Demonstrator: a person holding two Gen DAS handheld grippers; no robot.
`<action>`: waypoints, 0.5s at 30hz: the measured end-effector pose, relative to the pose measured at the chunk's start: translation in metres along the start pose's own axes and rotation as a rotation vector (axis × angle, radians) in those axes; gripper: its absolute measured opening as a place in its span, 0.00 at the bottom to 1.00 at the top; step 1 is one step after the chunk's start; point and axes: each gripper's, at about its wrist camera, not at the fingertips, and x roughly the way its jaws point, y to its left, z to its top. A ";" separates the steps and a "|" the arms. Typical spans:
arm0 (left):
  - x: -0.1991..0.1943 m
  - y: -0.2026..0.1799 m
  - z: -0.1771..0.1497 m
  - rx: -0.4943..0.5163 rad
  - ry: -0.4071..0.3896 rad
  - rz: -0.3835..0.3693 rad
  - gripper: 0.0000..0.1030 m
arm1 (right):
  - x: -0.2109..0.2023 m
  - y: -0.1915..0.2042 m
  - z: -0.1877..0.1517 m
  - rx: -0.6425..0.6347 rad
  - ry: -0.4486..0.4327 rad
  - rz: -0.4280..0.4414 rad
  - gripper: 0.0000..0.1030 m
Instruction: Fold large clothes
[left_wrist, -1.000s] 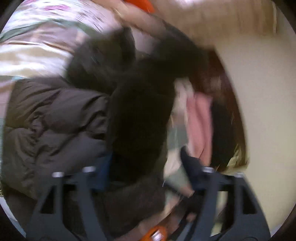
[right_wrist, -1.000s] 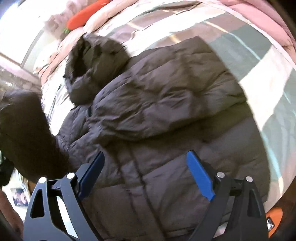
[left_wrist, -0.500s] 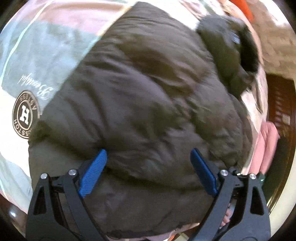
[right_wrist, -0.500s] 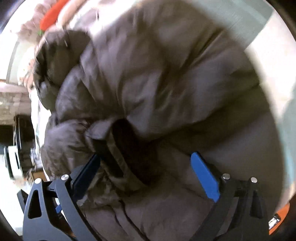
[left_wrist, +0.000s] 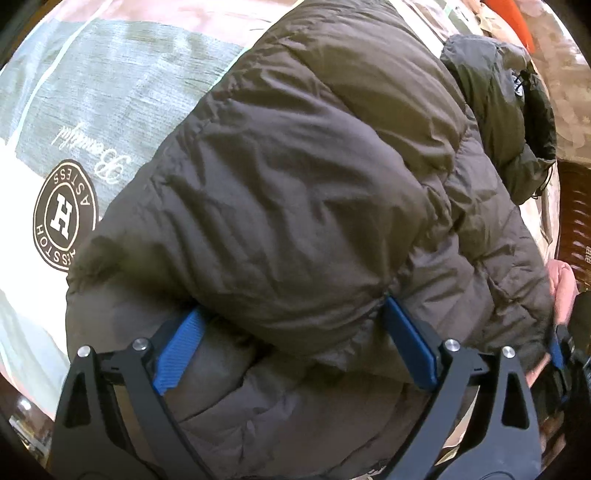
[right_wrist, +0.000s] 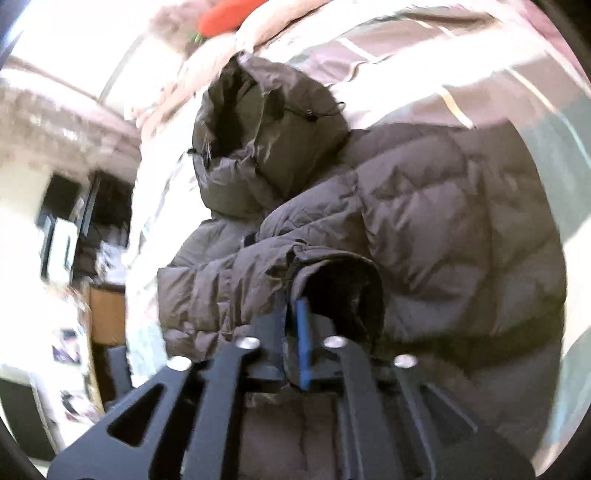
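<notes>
The brown puffer jacket (left_wrist: 306, 206) lies on the bed (left_wrist: 103, 81). The right claw (right_wrist: 295, 332) is clamped on its sleeve cuff (right_wrist: 332, 284); the left claw (left_wrist: 291, 343) gapes apart. The slick cuff may slip free mid-fold.

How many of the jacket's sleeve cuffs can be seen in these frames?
1. One sleeve cuff lies across the puffer jacket, pinched in the right gripper. The other sleeve's cuff is hidden, possibly under the folded body.
</notes>
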 end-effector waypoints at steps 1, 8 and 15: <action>0.000 0.002 -0.001 0.002 0.003 -0.003 0.93 | 0.007 -0.004 0.000 0.011 0.014 -0.053 0.85; -0.023 0.021 0.001 0.022 -0.018 -0.004 0.93 | 0.035 -0.063 -0.041 0.264 0.021 -0.292 0.91; -0.033 0.016 0.006 0.078 -0.090 0.092 0.93 | 0.052 -0.023 -0.043 0.136 0.098 -0.005 0.09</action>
